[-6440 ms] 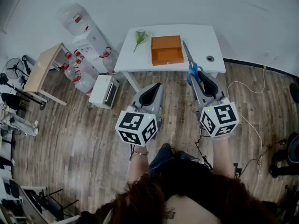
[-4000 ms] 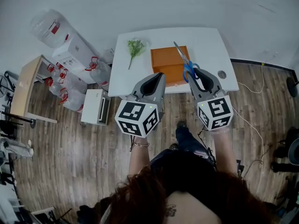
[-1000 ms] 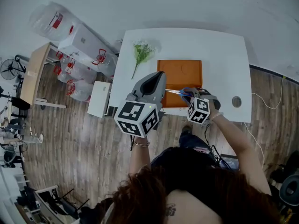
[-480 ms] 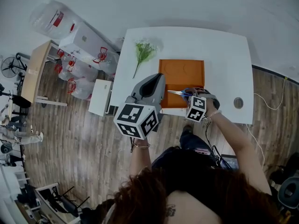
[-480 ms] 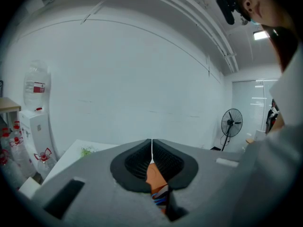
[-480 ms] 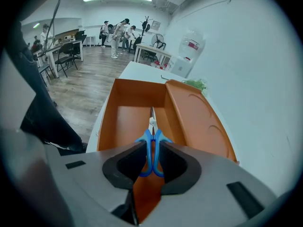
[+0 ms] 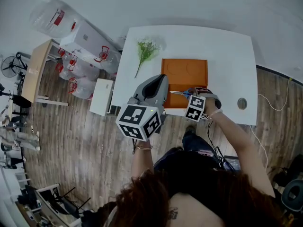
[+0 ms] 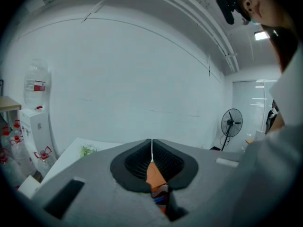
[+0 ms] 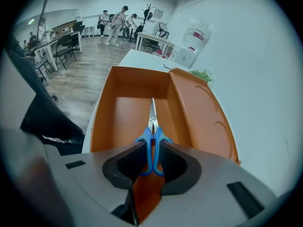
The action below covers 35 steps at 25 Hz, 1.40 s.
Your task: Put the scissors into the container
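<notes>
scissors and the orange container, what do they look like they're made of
Scissors: blades look like bare metal, pale and shiny; handles look like smooth blue plastic with a slight gloss. Container: probably moulded plastic, even orange with a soft sheen, rounded corners and circles pressed into its open lid, though painted material can't be ruled out.

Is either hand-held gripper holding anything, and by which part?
The right hand-held gripper grips the scissors by their blue handles; the left hand-held gripper is shut and empty.
</notes>
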### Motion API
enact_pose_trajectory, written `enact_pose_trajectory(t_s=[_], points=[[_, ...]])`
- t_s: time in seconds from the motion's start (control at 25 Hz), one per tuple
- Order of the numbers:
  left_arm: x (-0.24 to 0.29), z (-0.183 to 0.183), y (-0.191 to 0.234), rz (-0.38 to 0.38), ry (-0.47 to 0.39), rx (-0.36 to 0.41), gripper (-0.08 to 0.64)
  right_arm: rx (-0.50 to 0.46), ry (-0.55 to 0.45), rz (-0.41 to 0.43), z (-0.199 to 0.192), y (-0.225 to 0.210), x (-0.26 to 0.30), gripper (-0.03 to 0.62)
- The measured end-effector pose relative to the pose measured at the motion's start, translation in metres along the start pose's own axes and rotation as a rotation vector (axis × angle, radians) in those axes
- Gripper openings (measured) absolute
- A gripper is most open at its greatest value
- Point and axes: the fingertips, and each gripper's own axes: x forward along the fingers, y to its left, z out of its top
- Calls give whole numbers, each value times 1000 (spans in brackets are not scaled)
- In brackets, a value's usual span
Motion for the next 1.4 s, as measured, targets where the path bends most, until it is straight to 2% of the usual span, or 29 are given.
enact_pose_trajectory(t_s=[0.32,0.64,0.88,1.16,1.4], points=[[-6,1,-1,2,-1,-2,21,15,41,-3,0,0,-1,72],[-10,3,2,4,-10,6,21,158,-51,-31,8,-10,-11,87],[-14,6,2,-1,-21,12,21,322,-187,-128,20,-28,-36,81],[-23,11,-7,-28,-48,22,21,443,-307,-290,30,-47,-75,55],[-33,13,-14,-51,-62,32,21,582,-413,-416,34,-58,-118,9]])
